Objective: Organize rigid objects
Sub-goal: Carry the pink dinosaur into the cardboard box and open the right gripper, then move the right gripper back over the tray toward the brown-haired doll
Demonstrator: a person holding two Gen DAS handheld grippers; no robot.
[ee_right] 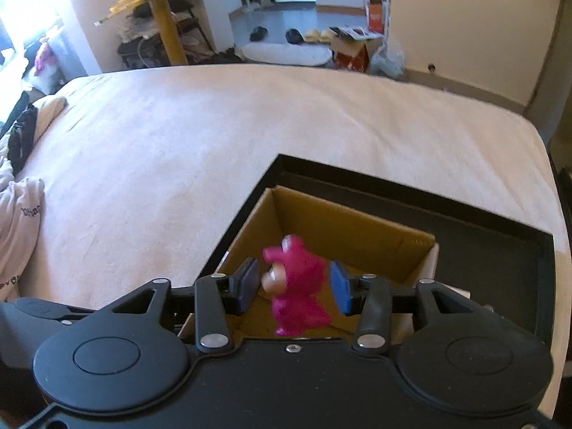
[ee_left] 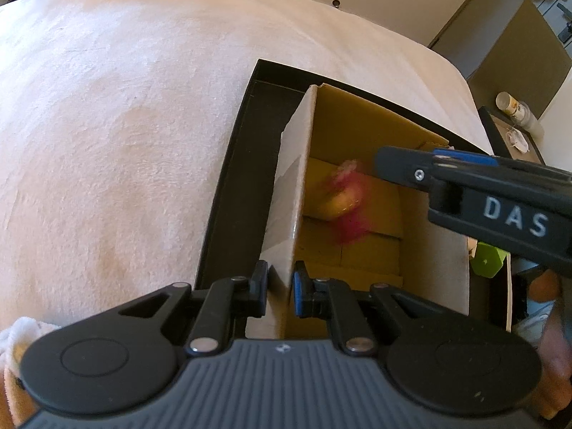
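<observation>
A pink bear figurine [ee_right: 296, 282] is between my right gripper's [ee_right: 295, 286] spread fingers, above the open cardboard box [ee_right: 357, 228]; neither pad touches it. In the left wrist view it is a pink and yellow blur [ee_left: 346, 196] inside the box [ee_left: 343, 121]. My left gripper [ee_left: 280, 286] is shut on the box's near left wall [ee_left: 289, 193]. The right gripper [ee_left: 404, 171] reaches over the box from the right. The box stands in a black tray [ee_left: 236, 193], which also shows in the right wrist view [ee_right: 500, 250].
The tray lies on a bed with a pale pink blanket [ee_left: 125, 125]. A green object [ee_left: 488, 259] sits right of the box. A bedside table with a jar [ee_left: 514, 107] stands beyond the bed's right edge. Clothes [ee_right: 21, 214] lie at the bed's left.
</observation>
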